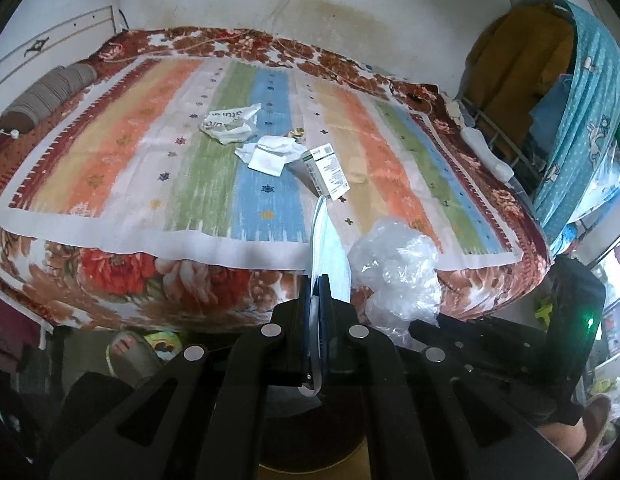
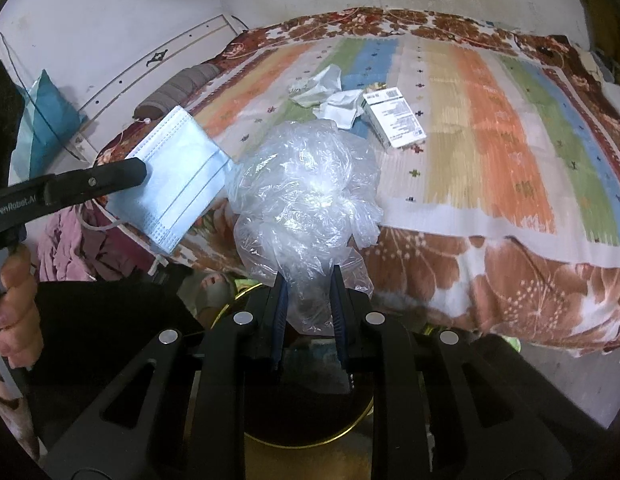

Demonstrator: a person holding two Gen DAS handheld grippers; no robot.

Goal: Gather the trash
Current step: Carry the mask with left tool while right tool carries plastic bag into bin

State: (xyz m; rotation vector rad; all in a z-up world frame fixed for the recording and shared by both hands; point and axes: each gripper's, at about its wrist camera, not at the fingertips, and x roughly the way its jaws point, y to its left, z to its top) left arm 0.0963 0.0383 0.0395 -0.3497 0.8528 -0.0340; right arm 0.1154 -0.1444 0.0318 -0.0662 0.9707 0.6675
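Black plastic forms both handheld grippers, and both point steeply downward past the near edge of the bed (image 1: 230,248). The left gripper (image 1: 319,280) is seen from its own camera with its jaws pressed fully together on a pale blue face mask (image 1: 324,240), which stands edge-on above the fingertips. In the right wrist view the same left gripper (image 2: 138,172) reaches in from the left, a hand (image 2: 18,304) wrapped around its grip, and the mask (image 2: 174,184) shows its broad pleated face, tilted, with a white ear loop hanging below it.

The right gripper (image 2: 308,280) has its jaws only narrowly apart, clamped on the lower neck of a crumpled clear plastic bag (image 2: 306,196). The bag balloons above the fingertips, glossy and wrinkled, just beside the mask. Below both grippers sits a dark round bin with a gold rim (image 2: 350,432); the bag and the mask hang over it.

On the striped bedspread (image 1: 110,152) more trash lies well apart from the grippers: a small white and green carton (image 1: 326,170) on its side, crumpled white tissue (image 1: 270,154) touching it, and a scrunched printed wrapper (image 1: 230,124) just beyond. A brown bolster (image 1: 46,96) lies at the bed's left end.
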